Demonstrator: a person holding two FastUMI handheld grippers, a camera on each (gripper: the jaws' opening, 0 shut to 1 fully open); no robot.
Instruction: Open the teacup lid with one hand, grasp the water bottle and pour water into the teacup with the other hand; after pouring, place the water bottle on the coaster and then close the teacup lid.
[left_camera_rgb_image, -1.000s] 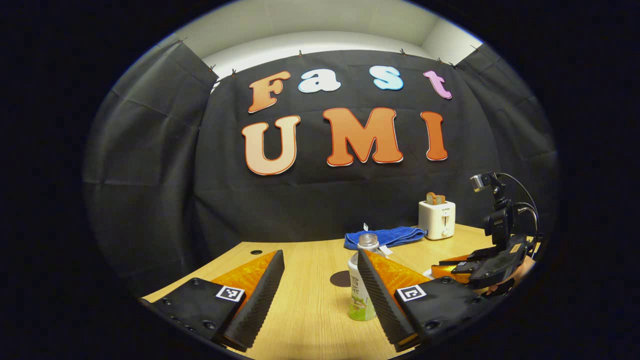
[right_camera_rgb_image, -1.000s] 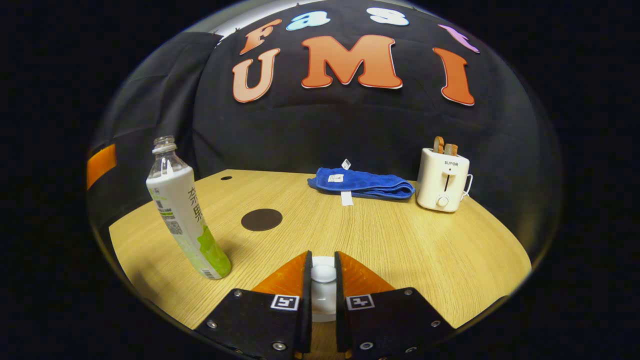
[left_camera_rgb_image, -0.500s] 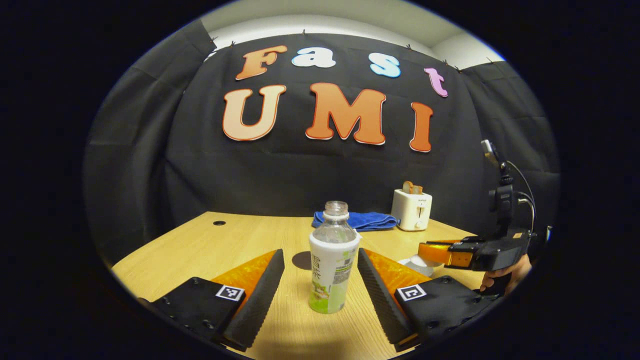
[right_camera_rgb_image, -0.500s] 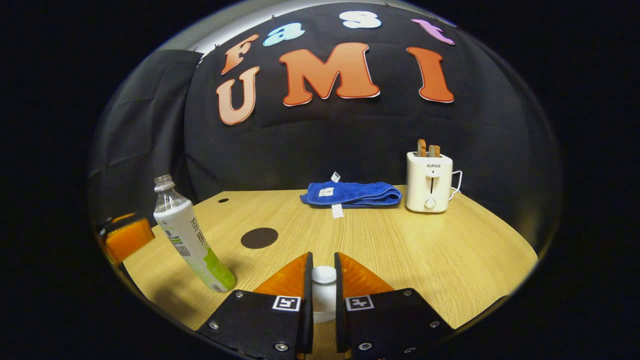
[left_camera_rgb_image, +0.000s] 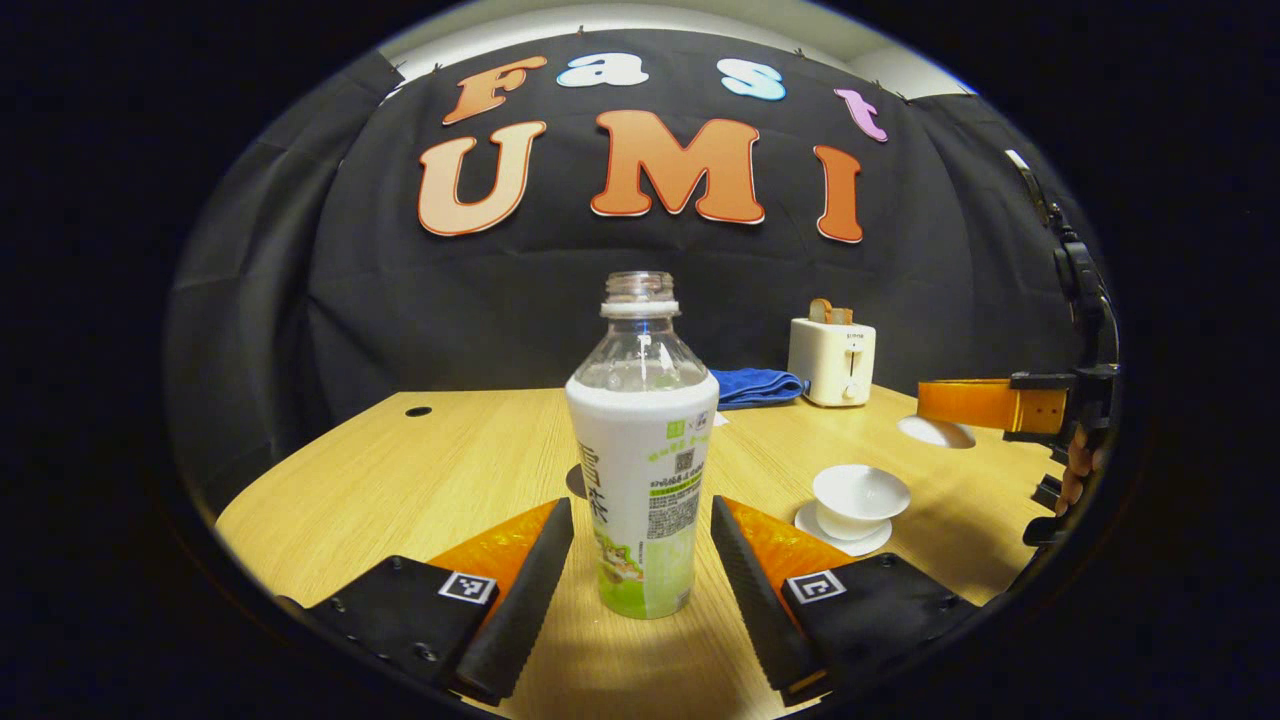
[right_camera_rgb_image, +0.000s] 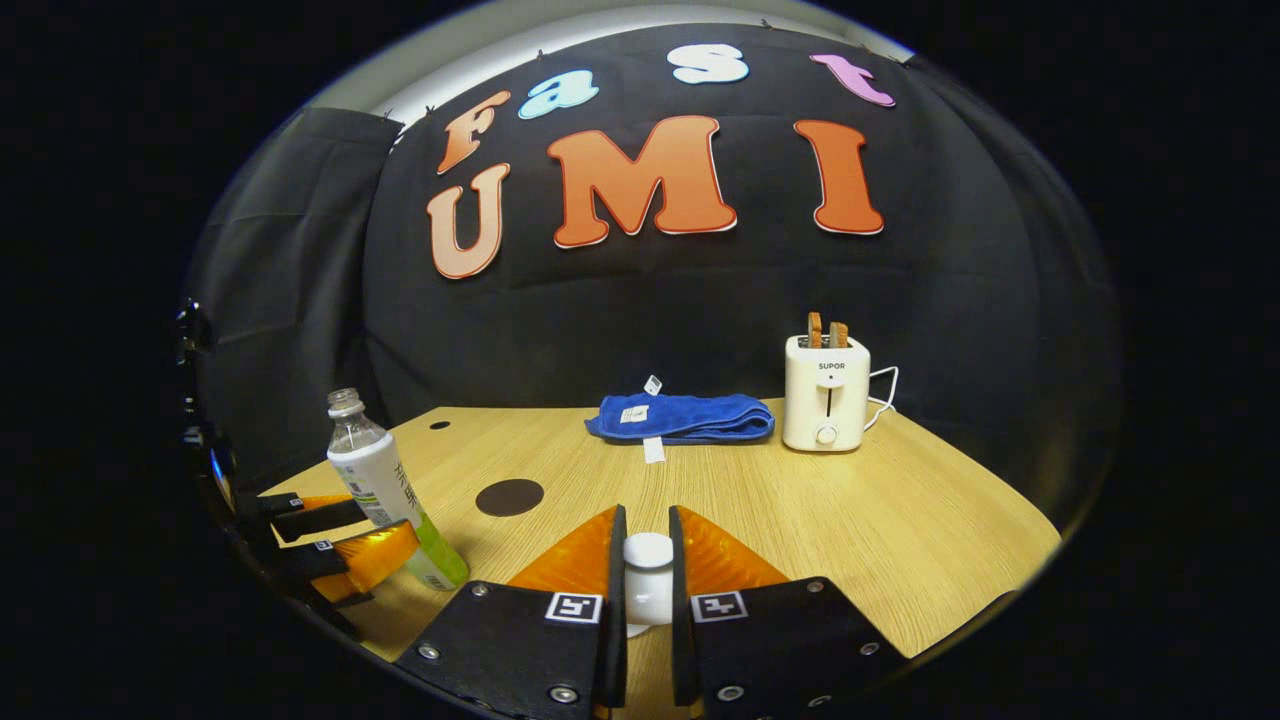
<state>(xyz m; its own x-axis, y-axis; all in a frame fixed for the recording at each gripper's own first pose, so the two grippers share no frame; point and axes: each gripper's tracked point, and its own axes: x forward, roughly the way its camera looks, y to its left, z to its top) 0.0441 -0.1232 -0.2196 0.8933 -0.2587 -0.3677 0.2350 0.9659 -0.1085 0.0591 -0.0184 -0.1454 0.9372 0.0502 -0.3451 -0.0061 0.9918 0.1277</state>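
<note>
**Bottle framed by spread left tongs; lid pinched and raised by right**

The water bottle (left_camera_rgb_image: 645, 470) stood upright and uncapped on the table (left_camera_rgb_image: 420, 480), between the fingers of the left gripper (left_camera_rgb_image: 640, 565), which were spread wide with a gap on either side of the bottle. To the right of the bottle, the teacup (left_camera_rgb_image: 860, 497) sat uncovered on its saucer (left_camera_rgb_image: 805, 520). The right gripper (right_camera_rgb_image: 647, 580) was pressed together on the knob of the teacup lid (right_camera_rgb_image: 648, 560); in the left gripper view the lid (left_camera_rgb_image: 935, 431) was held above the table, right of the bottle. The coaster (right_camera_rgb_image: 509, 497) lay just behind the bottle. Farther back from the bottle were a blue towel (right_camera_rgb_image: 680, 416) and a toaster (right_camera_rgb_image: 826, 392).
</note>
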